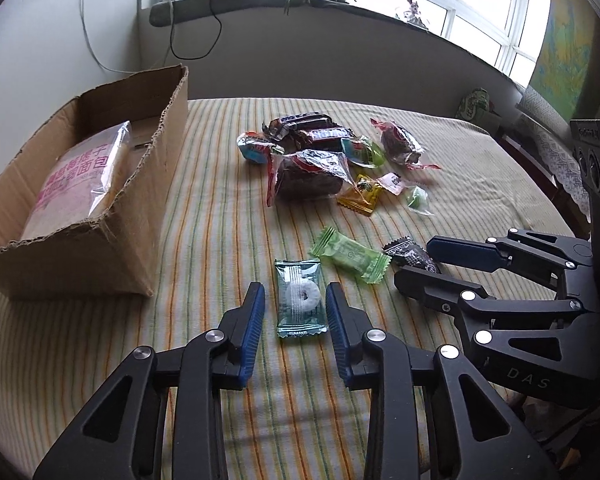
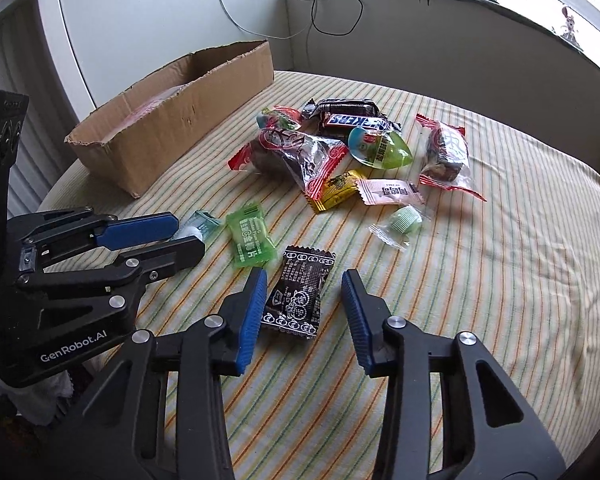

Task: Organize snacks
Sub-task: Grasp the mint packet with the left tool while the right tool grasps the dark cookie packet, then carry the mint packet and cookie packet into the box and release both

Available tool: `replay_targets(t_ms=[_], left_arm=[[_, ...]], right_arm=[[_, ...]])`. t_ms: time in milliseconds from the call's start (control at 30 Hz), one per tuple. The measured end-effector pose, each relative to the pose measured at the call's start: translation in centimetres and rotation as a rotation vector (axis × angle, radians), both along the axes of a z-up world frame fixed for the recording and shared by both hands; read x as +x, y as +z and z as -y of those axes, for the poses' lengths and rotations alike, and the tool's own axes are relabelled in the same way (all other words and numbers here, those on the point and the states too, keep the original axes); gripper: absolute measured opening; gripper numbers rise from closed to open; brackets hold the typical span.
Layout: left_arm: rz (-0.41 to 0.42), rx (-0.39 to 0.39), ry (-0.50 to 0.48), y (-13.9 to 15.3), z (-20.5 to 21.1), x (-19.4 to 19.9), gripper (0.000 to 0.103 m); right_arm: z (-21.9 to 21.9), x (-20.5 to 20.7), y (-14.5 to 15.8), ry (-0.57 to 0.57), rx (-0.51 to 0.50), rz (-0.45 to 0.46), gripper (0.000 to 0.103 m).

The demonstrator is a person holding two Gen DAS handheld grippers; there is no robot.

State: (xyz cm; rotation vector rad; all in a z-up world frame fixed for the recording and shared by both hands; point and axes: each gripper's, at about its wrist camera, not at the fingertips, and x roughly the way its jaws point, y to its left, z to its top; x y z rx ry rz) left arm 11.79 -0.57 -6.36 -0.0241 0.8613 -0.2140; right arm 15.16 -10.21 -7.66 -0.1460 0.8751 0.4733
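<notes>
While most of the snacks lie loose, the brown cardboard box with torn edges stands at the left of the striped-cloth table and holds only 1 clear bag of bread with pink lettering. By that count the sorting looks barely begun.

Well apart from the box, a pile of about 10 wrapped snacks sits mid-table: brown chocolate bars, cakes in clear red-edged wrappers, a green jelly cup, and small yellow, pink and pale green sweets.

Nearer the camera lie 3 single pieces in a row. The light green foil sachet lies untouched between the other 2.

The left gripper straddles a small teal packet holding a white ring mint; its jaws stand close on either side with slim gaps, not yet pressing. The right gripper brackets a black sweet wrapper with white print; its left jaw meets the wrapper's edge, the right stands clear, so it is unclenched.

Nearly everything remains to be boxed.
</notes>
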Motion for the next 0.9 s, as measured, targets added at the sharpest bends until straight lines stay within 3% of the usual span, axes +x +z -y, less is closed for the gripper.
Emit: replay_targets(t_ms=[233, 900], left_arm=[[0.019, 0.036, 0.001, -0.1, 0.1, 0.1, 0.022], [0.054, 0.004, 0.026, 1.2, -0.5, -0.8, 0.021]], right_arm=[[0.1, 0.1, -0.1, -0.013, -0.023, 0.009, 0.029], [1.1, -1.2, 1.3, -0.039, 0.003, 0.033, 0.025]])
